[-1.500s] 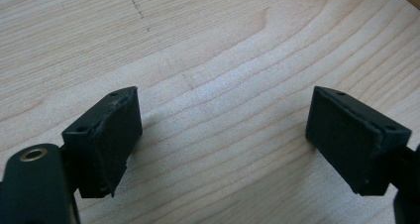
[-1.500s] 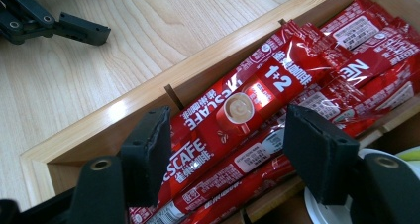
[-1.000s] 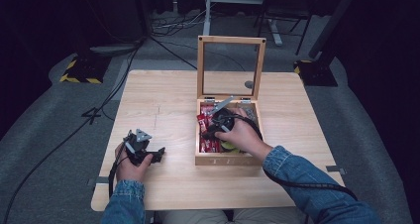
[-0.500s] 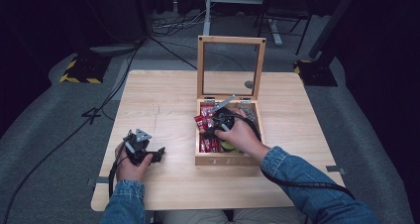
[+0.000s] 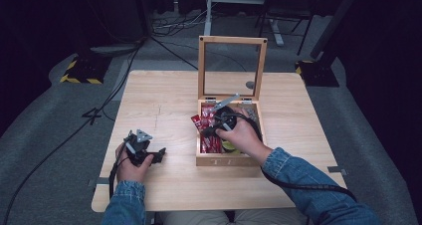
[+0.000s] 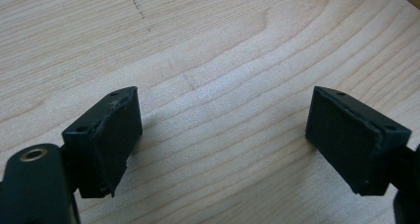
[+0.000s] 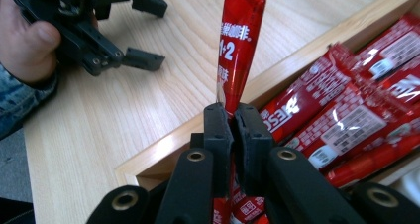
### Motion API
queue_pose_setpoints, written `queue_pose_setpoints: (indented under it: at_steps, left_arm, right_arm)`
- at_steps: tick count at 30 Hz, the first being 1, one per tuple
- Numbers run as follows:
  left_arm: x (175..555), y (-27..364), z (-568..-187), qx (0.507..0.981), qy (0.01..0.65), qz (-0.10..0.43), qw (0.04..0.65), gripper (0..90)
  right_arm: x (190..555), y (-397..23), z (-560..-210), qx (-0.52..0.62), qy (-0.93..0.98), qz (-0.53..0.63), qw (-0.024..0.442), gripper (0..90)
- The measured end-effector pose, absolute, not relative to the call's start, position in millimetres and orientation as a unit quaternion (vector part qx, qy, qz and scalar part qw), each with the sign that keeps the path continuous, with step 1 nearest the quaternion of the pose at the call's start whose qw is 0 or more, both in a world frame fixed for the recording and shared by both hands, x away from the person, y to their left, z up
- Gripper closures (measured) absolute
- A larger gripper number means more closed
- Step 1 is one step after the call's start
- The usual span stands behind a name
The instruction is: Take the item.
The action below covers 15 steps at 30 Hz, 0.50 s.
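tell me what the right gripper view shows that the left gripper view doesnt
Right gripper view: the right hand-held gripper shut on a red sachet, more red sachets in the wooden box, and the left hand-held gripper farther off in a hand. Left gripper view: the left hand-held gripper's own open jaws, nothing between them. Both: the pale wooden table.

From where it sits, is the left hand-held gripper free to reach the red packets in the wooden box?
Probably yes: the left hand-held gripper is open and empty, with bare table between it and the box, whose lid is up. The right hand-held gripper crowds the red packets, though.
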<state>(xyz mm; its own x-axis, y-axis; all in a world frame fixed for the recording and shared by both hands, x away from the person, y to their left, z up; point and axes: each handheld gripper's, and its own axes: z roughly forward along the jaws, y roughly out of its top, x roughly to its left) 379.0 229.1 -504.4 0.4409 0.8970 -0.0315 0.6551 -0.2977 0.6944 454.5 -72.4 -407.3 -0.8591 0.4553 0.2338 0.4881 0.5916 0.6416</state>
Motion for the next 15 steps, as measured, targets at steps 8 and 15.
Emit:
queue_pose_setpoints:
  at_steps: [8,15]
  left_arm:
    - [379.0,229.1,-504.4,0.784,0.495,0.186,0.326,14.6]
    - [379.2,229.3,-504.3,0.784,0.495,0.185,0.325,14.6]
  right_arm:
    - [455.4,-80.9,-388.0,-0.265,-0.882,-0.39,0.013,85.4]
    - [455.6,-91.7,-372.0,-0.266,-0.873,-0.409,-0.003,85.5]
